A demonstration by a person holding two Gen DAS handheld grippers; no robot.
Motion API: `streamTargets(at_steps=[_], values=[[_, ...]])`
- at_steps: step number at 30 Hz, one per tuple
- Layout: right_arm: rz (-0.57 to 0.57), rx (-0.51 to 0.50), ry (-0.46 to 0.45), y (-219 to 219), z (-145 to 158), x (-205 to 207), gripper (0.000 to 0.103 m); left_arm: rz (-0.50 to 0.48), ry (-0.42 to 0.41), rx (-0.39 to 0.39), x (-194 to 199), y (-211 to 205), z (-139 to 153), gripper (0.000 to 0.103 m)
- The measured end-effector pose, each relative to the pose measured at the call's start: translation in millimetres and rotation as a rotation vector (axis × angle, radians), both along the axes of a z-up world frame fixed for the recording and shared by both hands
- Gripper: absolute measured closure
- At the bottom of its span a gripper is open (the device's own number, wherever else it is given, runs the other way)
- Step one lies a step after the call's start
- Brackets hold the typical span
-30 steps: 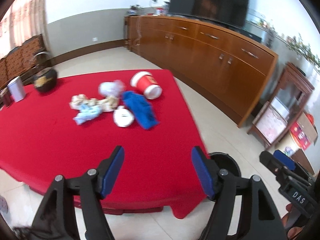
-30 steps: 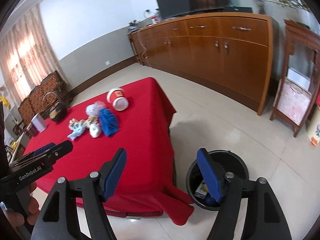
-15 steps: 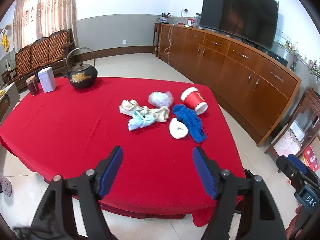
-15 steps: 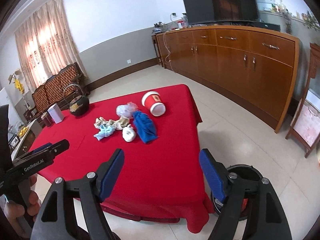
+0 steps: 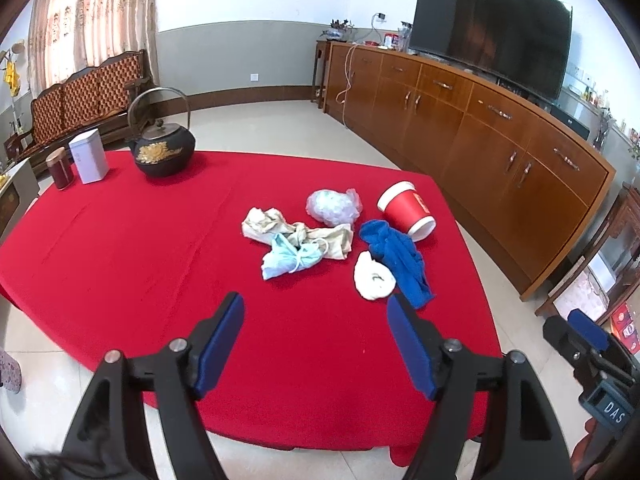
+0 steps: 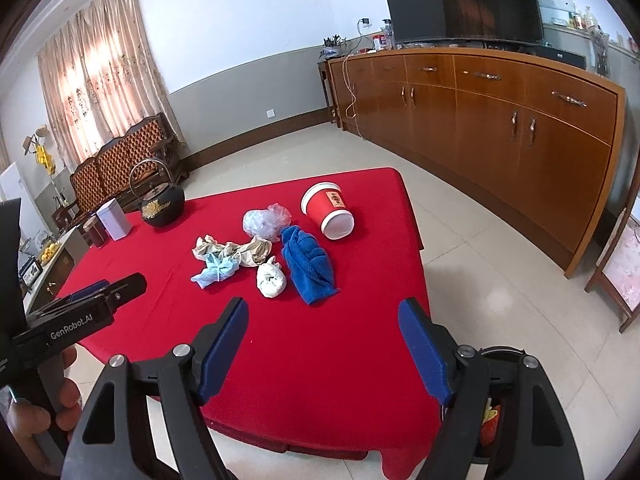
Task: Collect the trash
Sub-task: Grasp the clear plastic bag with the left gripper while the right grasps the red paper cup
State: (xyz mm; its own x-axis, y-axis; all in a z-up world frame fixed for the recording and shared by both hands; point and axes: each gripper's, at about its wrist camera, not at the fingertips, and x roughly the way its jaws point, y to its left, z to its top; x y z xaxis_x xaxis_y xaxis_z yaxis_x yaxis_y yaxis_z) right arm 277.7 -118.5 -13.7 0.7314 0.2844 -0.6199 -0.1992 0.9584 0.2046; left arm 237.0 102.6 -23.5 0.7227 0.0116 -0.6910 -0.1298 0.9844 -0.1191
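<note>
Crumpled rags, fuzzy blue cloth

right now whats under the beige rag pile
Only the red cloth shows around the beige rag. A light blue mask lies on its near edge. What the rag covers cannot be seen.

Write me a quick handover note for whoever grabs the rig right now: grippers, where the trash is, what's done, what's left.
Left gripper: open, empty, short of the trash pile.
Right gripper: open, empty, its jaws have just been opening.
On the red table: tipped paper cup, plastic wad, blue cloth, white wad, beige rag, light blue mask.
Bin on the floor by the table's near right corner.
Done: nothing picked off the table yet.
Left: all six pieces.
</note>
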Motion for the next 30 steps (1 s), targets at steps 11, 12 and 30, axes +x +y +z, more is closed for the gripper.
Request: streamTargets(at_steps=[11, 12, 30], values=[[0.010, -0.011, 0.045, 16, -29, 80, 0.024, -0.017, 0.035, 0.009, 71, -5, -20, 0.028], [0.013, -0.013, 0.049, 18, -31, 88, 0.024, -0.017, 0.038, 0.009, 79, -5, -23, 0.028], [0.073, -0.076, 0.099, 58, -80, 234, 0.023, -0.058, 0.116, 0.008, 179, -9, -64, 0.028]])
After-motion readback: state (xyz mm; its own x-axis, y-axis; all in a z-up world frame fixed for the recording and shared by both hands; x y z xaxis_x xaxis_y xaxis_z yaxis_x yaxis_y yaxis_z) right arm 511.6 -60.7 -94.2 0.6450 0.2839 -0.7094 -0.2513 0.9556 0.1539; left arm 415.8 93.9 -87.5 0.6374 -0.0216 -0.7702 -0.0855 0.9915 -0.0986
